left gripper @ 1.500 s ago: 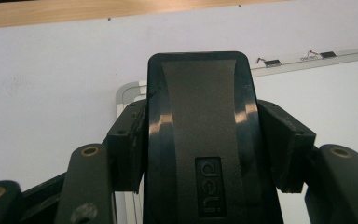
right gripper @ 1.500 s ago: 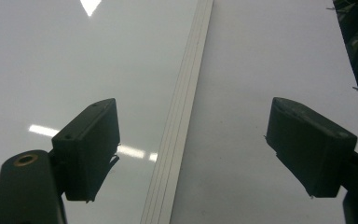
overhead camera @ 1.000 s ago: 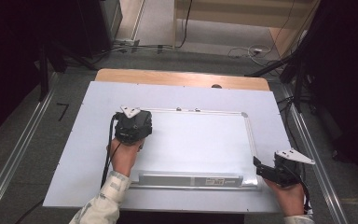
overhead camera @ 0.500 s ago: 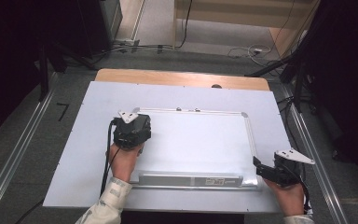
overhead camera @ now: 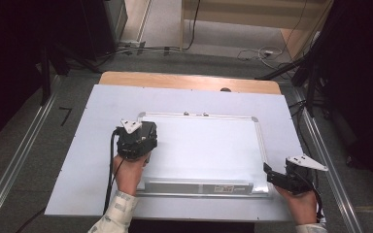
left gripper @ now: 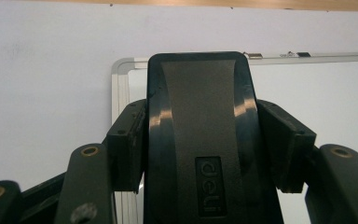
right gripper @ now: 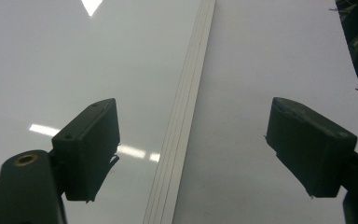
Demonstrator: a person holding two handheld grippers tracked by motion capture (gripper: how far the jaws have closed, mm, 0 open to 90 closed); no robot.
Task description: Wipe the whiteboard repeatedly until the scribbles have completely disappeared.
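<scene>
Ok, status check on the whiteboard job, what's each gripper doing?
Left gripper shut on black eraser, near whiteboard's left frame. Right gripper open, jaws straddling the frame, nothing held. Board surface looks clean, nothing in the way.

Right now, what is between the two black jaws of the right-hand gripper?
The whiteboard's silver aluminium frame edge runs between the right gripper's open jaws, untouched by either, in the right gripper view.

Your left gripper [overhead camera: 137,141] is closed tight on something black, wrist straight. Your right gripper [overhead camera: 278,175] has its jaws wide apart, and it points to the left.
</scene>
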